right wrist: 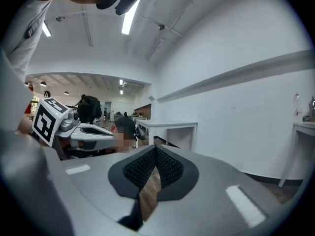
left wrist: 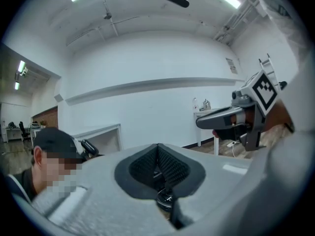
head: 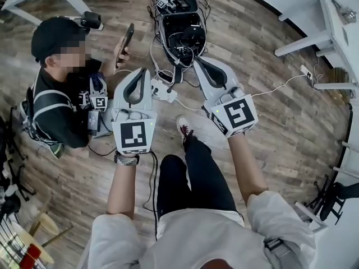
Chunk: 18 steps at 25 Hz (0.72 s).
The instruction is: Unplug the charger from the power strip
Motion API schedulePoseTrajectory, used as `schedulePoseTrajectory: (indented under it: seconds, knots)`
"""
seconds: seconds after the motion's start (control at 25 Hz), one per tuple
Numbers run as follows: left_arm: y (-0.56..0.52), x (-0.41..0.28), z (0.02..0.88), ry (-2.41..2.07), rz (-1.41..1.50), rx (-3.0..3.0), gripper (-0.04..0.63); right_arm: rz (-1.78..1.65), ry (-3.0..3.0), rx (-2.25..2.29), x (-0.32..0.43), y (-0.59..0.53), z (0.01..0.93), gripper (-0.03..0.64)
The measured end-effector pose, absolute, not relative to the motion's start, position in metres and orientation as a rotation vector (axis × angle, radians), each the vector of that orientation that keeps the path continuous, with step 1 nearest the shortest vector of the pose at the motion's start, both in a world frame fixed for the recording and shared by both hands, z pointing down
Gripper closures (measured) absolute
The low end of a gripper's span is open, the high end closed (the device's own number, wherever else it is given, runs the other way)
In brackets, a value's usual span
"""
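Left gripper is held up in front of the person with its jaws closed and nothing between them. In the left gripper view the ribbed black pads meet at the tip. Right gripper is also closed and empty. In the right gripper view its pads touch at the tip, and only a sliver of floor shows through the wedge below. Both grippers point near level at a white wall, side by side and apart.

Head view, clock read from the wearer's red-and-white shoe:
- 12 o'clock, near: a white plastic power strip lies on the brown wood-plank floor, seen between the two gripper tips. Neither gripper touches it.
- A small dark-faced charger block sits at the strip's far end. It is too small to tell whether it is seated in a socket.
- 12 o'clock, farther: a black equipment pack, tangled with cables, sits just beyond the strip.
- 2 to 3 o'clock: a thin white cable runs off from the strip area across the floor to a small white socket block, near the legs of a white tabletop.
- 9 to 10 o'clock: a seated person in a black cap and dark jacket holds up a dark phone.
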State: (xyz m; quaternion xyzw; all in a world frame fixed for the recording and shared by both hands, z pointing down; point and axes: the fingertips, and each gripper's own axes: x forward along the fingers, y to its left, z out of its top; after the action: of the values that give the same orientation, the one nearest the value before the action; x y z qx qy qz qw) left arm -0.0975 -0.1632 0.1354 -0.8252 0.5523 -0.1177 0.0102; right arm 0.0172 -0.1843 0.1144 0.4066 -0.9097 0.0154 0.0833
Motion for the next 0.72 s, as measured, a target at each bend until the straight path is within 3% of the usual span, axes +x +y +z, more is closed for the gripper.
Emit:
schedulePoseTrajectory:
  seconds: [0.36,0.72]
  knots:
    - [-0.119,-0.099,-0.058,1.690,-0.287,-2.537,0.589,0.065,-2.734,1.241,0.016,-0.130,-0.070,0.617]
    - [-0.071,-0.110,-0.169,1.719,-0.271,-2.476,0.590,-0.010,-2.786,1.278,0.006,-0.085,-0.193,0.615]
